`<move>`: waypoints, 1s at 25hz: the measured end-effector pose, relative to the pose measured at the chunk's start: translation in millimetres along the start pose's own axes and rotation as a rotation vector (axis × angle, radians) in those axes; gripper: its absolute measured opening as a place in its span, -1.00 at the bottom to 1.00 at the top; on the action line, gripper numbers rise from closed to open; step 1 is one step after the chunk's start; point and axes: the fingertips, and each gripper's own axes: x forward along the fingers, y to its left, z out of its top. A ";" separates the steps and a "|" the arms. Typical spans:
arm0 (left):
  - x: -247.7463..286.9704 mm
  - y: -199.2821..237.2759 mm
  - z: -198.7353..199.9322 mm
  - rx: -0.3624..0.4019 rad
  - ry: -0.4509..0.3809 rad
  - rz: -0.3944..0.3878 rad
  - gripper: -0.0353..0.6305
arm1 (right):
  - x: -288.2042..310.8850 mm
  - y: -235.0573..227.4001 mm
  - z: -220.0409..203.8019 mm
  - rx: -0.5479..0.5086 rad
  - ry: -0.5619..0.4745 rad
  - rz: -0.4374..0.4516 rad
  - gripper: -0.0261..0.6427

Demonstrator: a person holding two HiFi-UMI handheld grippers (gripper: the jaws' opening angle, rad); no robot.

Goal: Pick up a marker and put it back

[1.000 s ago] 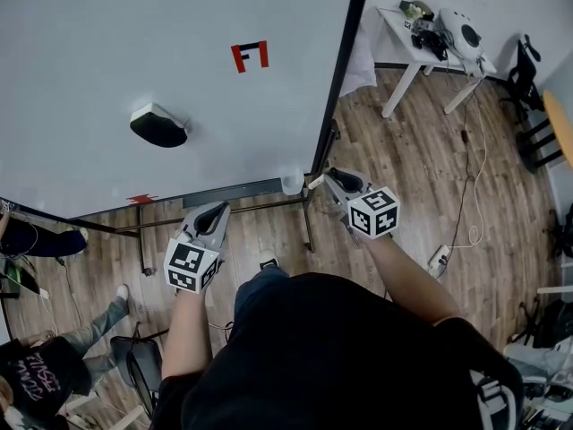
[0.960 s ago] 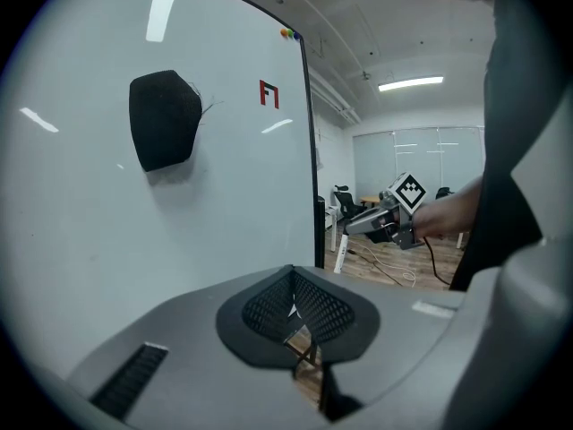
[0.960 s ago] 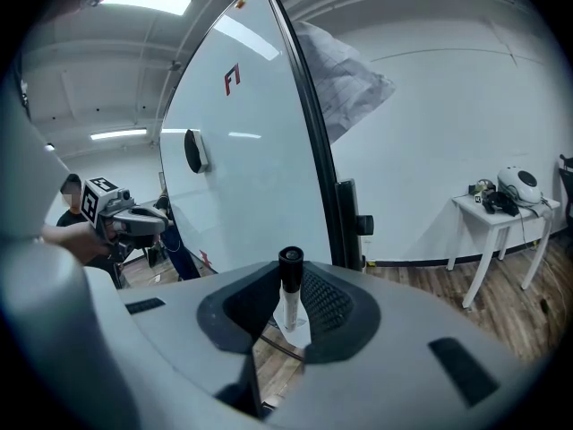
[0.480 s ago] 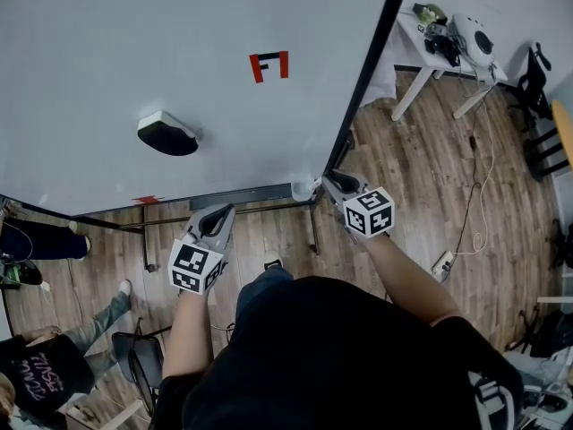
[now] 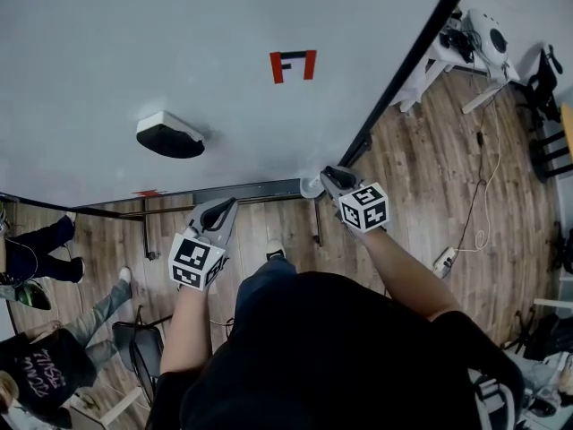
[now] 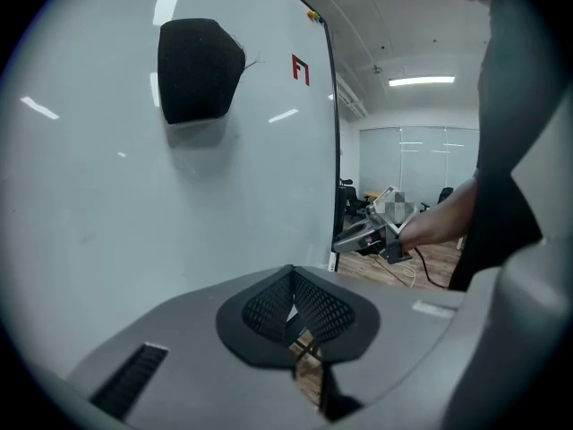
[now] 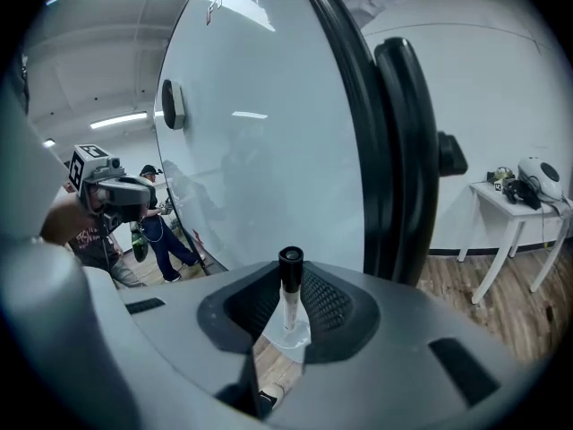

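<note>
A person stands at a whiteboard [image 5: 224,34], seen from overhead, with a two-jaw gripper in each hand.

Nearest, just below the whiteboard's bottom edge, the left gripper [image 5: 221,210] has its pads pressed together with nothing between them.

A little further, at the whiteboard's lower right corner, the right gripper [image 5: 329,176] has its jaws nearly together, clamped on a marker [image 7: 288,288]. The marker has a white barrel and stands upright with its black cap on top. Its lower end is at a clear cup [image 5: 310,187], which sits at the right end of the tray [image 5: 242,193] along the whiteboard's bottom edge. Whether the tip is already inside the cup cannot be told.

On the whiteboard's face sits an eraser [image 5: 168,135], left of middle, with a red and black mark [image 5: 294,65] above and to its right. Beyond the whiteboard's right edge stands a white table [image 7: 501,197].

This looks like the put-back step. The next move calls for lowering the marker straight into the cup, then parting the jaws and drawing back without tipping the cup.

Only the right gripper view shows the marker and the grip. From overhead the gripper covers the marker, but that view alone shows the tray. The left gripper view shows the right gripper side-on, too small to make out the marker.
</note>
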 end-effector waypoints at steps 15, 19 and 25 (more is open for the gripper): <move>10.4 17.6 -15.0 -0.021 0.031 -0.010 -0.86 | 38.7 -2.9 -39.4 0.002 0.076 0.009 -0.73; 12.1 17.4 -16.0 -0.023 0.033 -0.014 -0.86 | 41.4 -2.8 -44.9 0.007 0.084 0.010 -0.73; 13.6 16.9 -17.8 -0.028 0.033 -0.019 -0.86 | 42.8 -3.6 -48.2 0.006 0.081 0.008 -0.73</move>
